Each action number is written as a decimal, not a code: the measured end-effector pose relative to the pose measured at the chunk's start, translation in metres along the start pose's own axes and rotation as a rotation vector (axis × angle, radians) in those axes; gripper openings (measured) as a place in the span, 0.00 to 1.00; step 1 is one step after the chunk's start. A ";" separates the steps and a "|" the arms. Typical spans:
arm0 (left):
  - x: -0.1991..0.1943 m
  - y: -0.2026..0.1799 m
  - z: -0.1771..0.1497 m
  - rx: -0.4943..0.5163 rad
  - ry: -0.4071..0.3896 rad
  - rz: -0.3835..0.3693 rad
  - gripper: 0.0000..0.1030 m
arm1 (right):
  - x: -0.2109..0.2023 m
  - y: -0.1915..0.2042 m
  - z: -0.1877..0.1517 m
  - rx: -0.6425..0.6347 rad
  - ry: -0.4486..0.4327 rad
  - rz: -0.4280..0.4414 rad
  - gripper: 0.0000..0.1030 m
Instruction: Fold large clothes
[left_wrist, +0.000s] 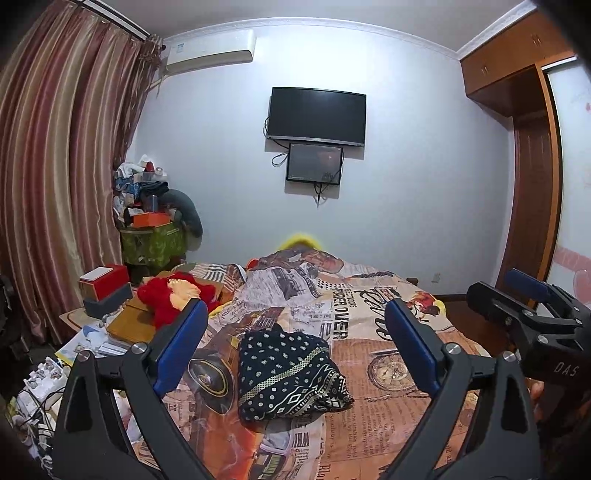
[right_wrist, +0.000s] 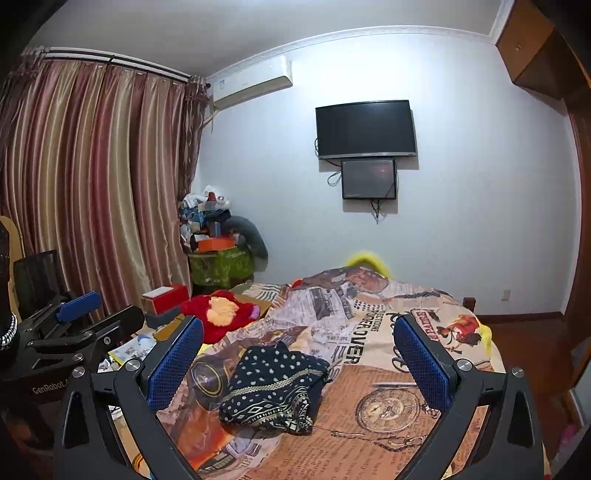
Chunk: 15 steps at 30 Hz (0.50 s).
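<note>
A dark navy garment with white dots and pale patterned bands (left_wrist: 288, 373) lies bunched in a compact heap on the bed (left_wrist: 388, 424); it also shows in the right wrist view (right_wrist: 273, 387). My left gripper (left_wrist: 295, 325) is open and empty, held above and short of the garment. My right gripper (right_wrist: 299, 343) is open and empty, also held back from it. The right gripper shows at the right edge of the left wrist view (left_wrist: 524, 299); the left gripper shows at the left edge of the right wrist view (right_wrist: 74, 317).
The bed wears a newspaper-print cover (right_wrist: 369, 332). A red plush toy (left_wrist: 177, 295) and boxes (left_wrist: 103, 284) lie at its left side. Curtains (left_wrist: 55, 166), a cluttered green bin (left_wrist: 151, 240), wall screens (left_wrist: 316, 114) and a wooden wardrobe (left_wrist: 532, 184) surround it.
</note>
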<state>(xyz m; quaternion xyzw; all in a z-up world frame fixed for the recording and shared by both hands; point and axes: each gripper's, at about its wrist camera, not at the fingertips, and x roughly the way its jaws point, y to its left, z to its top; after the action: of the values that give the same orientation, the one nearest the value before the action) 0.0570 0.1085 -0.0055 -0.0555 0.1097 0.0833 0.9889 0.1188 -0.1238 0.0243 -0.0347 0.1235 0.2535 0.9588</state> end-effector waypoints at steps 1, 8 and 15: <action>0.001 0.000 0.000 0.000 0.002 -0.002 0.94 | 0.000 -0.001 0.000 0.000 0.000 -0.002 1.00; 0.003 0.004 0.002 -0.009 0.014 -0.020 0.94 | 0.001 -0.005 -0.001 0.001 0.002 -0.007 1.00; 0.004 0.006 0.002 -0.007 0.020 -0.036 0.94 | 0.001 -0.007 -0.001 0.002 0.000 -0.006 1.00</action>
<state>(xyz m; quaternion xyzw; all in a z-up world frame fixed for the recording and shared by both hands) 0.0600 0.1153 -0.0050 -0.0618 0.1181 0.0654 0.9889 0.1230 -0.1291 0.0232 -0.0341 0.1238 0.2502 0.9596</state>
